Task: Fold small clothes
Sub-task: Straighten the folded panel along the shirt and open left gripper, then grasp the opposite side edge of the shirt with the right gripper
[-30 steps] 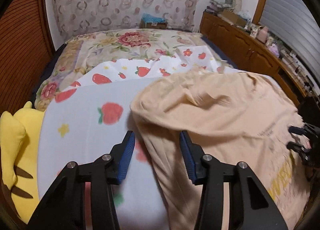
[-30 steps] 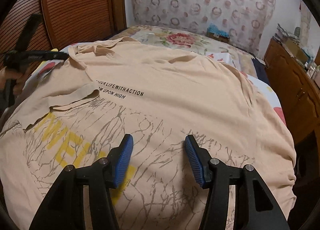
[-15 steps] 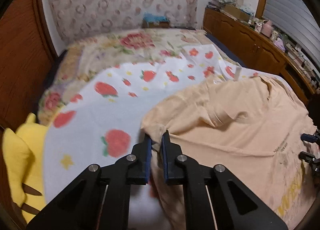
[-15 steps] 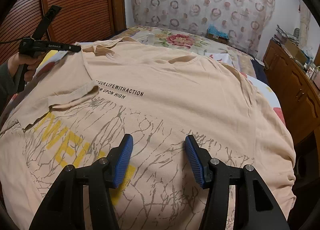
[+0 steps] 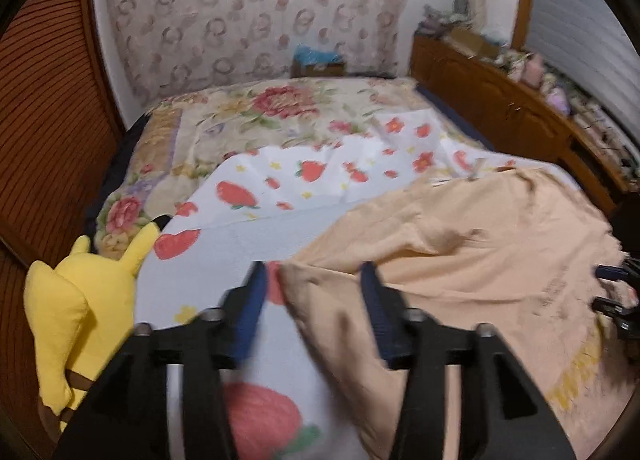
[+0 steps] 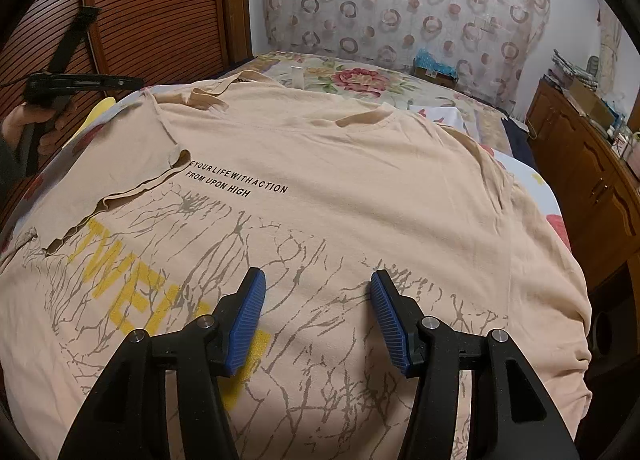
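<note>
A peach T-shirt [image 6: 340, 164] with black lettering and a yellow print lies face up and spread across the bed. Its left sleeve [image 6: 132, 164] is folded in over the chest. In the left wrist view the shirt's [image 5: 480, 244] rumpled corner lies between the jaws of my left gripper [image 5: 313, 276]. Those jaws are opening and the pads do not press the cloth. A hand holds this gripper [image 6: 80, 82] at the shirt's far left. My right gripper [image 6: 318, 280] hovers open over the printed lower front with nothing gripped, and shows again [image 5: 616, 288] at the right edge.
A white strawberry-print blanket [image 5: 248, 228] lies under the shirt, with a floral quilt [image 5: 260, 116] beyond it. A yellow plush toy [image 5: 80, 292] sits at the bed's left edge. A wooden dresser [image 5: 500, 100] runs along the right, slatted wooden panels [image 6: 160, 12] along the left.
The left gripper closed on the shirt's sleeve edge, then opened again and rose a little, leaving the cloth lying loose between its jaws. The right gripper stayed still.
</note>
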The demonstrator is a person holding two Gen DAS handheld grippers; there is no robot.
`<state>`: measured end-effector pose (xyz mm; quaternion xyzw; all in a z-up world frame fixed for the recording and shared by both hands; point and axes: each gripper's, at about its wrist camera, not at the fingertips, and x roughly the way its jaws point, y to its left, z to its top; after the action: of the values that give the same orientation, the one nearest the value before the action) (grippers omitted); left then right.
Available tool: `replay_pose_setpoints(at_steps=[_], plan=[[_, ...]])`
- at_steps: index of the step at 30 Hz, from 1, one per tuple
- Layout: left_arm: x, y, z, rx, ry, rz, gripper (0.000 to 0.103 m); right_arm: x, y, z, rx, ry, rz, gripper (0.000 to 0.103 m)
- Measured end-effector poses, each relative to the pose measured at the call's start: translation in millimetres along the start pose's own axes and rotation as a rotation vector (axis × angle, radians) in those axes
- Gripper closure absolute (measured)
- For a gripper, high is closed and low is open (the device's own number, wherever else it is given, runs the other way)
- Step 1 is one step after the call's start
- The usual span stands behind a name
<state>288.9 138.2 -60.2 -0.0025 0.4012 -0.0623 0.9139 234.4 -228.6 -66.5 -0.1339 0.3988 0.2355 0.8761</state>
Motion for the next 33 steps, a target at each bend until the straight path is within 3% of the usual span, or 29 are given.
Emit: replay_pose_setpoints(at_steps=[2,17,26,28,33], plan=[[-14,-8,-8,0.013,-0.027,-0.008,0.023,0,0,0,0.0,0.0,0.0,0.046],[-89,-80,-103,0.049,-0.089,-0.054,0.023,1,-1,0,0.0,-0.001,-0.001,0.046],[-116,-96,-113,0.029,-0.143,-0.044,0.023,2,-1,0,0.004,0.0,-0.011,0.045],[-120,-99,-114,0.03,-0.157,-0.046,0.023,0,-4,0,0.042,-0.008,-0.052,0.045],[-123,-108,-121,0.044,-0.15,-0.045,0.023,-34,-18,-7,0.101,-0.075,-0.068,0.045]])
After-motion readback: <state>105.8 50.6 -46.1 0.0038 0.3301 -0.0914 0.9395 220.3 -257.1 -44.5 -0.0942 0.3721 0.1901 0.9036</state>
